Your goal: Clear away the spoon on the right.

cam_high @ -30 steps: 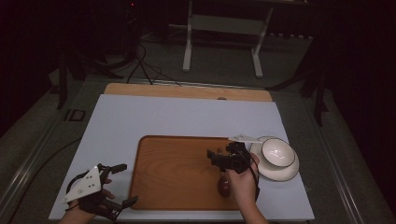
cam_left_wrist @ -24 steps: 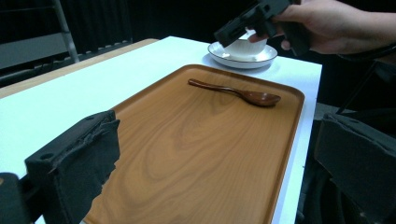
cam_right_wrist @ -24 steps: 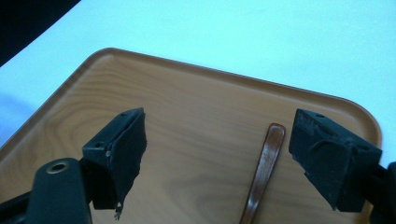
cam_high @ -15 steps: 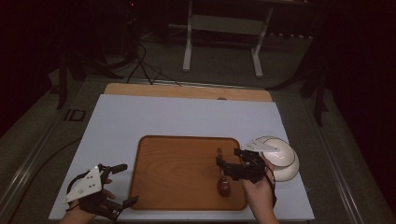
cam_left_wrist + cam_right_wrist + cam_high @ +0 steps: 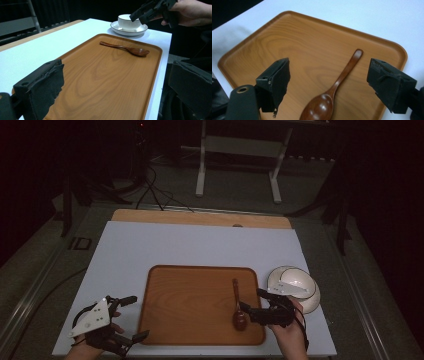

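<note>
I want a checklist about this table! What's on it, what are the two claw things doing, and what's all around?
Surface: white table top with a strip of wood along its far edge.
Job's things: wooden spoon lies flat on the wooden tray, near the tray's right end, bowl toward the person.
Clutter: white cup on a saucer stands right of the tray, on the table top.
Grippers: right gripper open, empty, jaws just above the spoon's bowl; left gripper open, empty, at the tray's left end.
Cables: black cables on the floor beyond the table.
Surroundings: dark room; a white metal stand behind the table.
</note>
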Tool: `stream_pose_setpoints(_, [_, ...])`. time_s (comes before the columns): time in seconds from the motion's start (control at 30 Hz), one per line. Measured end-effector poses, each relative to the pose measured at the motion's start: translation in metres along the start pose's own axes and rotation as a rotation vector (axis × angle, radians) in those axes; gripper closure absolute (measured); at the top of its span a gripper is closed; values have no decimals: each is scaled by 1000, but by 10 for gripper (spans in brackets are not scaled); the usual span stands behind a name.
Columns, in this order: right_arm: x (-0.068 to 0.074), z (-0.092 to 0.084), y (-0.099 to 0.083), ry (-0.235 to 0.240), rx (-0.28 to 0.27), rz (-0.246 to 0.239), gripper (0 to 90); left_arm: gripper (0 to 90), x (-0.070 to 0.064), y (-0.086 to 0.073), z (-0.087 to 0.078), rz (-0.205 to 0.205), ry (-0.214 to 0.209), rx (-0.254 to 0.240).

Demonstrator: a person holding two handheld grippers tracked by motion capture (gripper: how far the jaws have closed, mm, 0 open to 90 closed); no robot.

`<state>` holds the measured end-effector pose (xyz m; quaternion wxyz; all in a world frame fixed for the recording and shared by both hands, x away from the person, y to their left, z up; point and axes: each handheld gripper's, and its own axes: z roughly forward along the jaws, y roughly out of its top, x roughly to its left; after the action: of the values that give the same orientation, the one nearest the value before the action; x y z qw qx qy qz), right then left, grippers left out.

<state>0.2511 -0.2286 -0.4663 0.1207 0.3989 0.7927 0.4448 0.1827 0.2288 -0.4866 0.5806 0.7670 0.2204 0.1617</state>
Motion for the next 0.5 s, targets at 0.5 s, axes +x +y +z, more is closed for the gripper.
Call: stream_pose_setpoints(0.5, [-1, 1, -19, 46, 0, -68, 188, 11, 0, 0, 1, 3, -5, 5])
